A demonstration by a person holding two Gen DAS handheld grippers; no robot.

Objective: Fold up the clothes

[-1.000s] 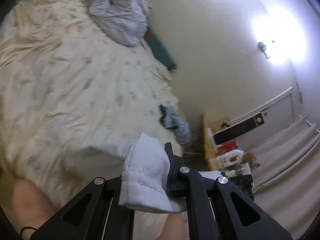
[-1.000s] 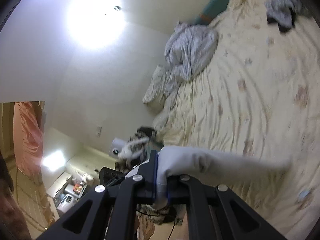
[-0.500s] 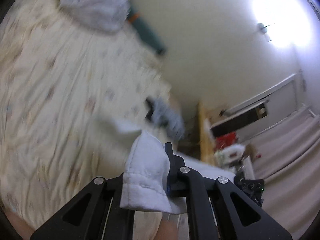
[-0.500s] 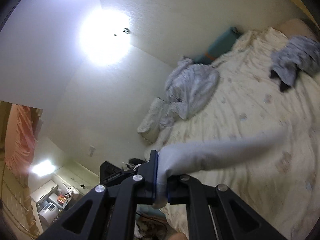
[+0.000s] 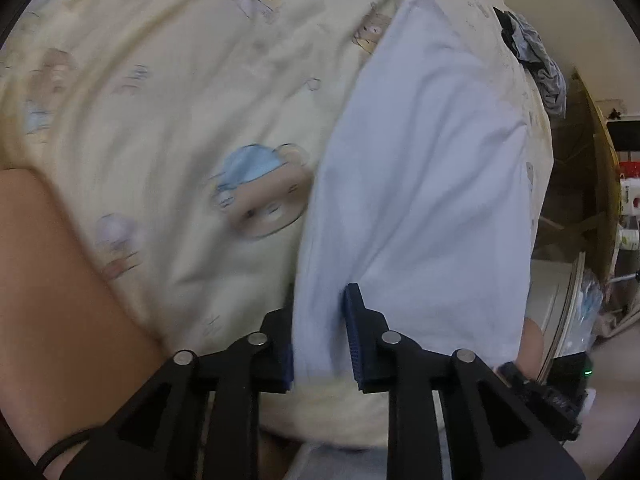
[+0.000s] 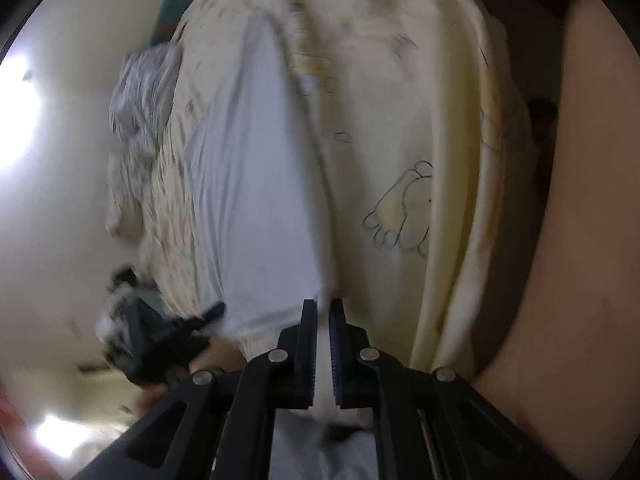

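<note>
White garment [image 5: 432, 184] flat on cream duvet [image 5: 168, 92] – left fingers [image 5: 318, 334] opening around it, right fingers [image 6: 323, 344] clamp its edge

Left hand-held gripper [image 5: 318, 320] opening; white garment [image 5: 424, 184] between jaws, on bedspread [image 5: 160, 80].

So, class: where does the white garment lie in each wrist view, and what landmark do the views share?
Left wrist: the white garment fills the centre-right, running up from the left gripper.
Right wrist: it lies centre-left, above the right gripper.
Shared landmark: the cream cartoon-print bedspread.
</note>
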